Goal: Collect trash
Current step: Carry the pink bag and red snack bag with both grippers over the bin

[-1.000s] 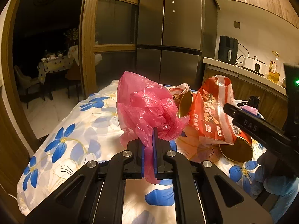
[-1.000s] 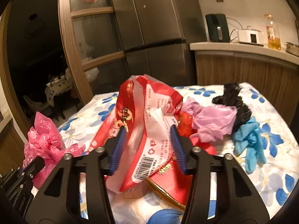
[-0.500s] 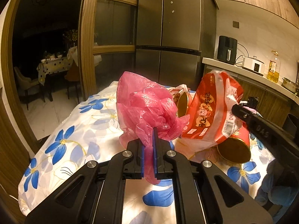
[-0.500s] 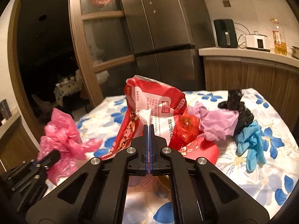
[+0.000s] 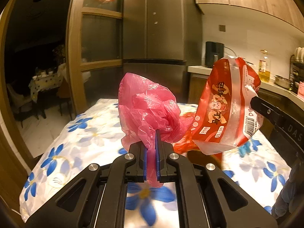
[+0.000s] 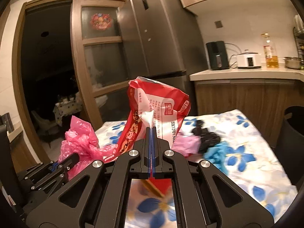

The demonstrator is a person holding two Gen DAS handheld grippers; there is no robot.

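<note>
My left gripper (image 5: 152, 138) is shut on a crumpled pink plastic bag (image 5: 146, 110), held above the flowered tablecloth (image 5: 91, 133). To its right a red and white snack wrapper (image 5: 226, 110) hangs in the air, pinched by the right gripper, whose black finger enters from the right. In the right wrist view my right gripper (image 6: 152, 131) is shut on that red wrapper (image 6: 155, 110), lifted off the table. The pink bag (image 6: 81, 142) shows at lower left, still in the left gripper (image 6: 73, 156). Red trash (image 5: 186, 142) stays on the cloth beneath the wrapper.
On the flowered cloth (image 6: 247, 142) lie a pale purple bag (image 6: 186, 142), a black bag (image 6: 207, 136) and blue gloves (image 6: 218, 153). A dark bin (image 6: 292, 133) stands at the table's right edge. Behind are a steel fridge (image 6: 157, 38) and a counter (image 6: 247, 74) with appliances.
The right gripper closed on the red wrapper and lifted it off the table. Both grippers rose and drew back, the left still holding the pink bag.
</note>
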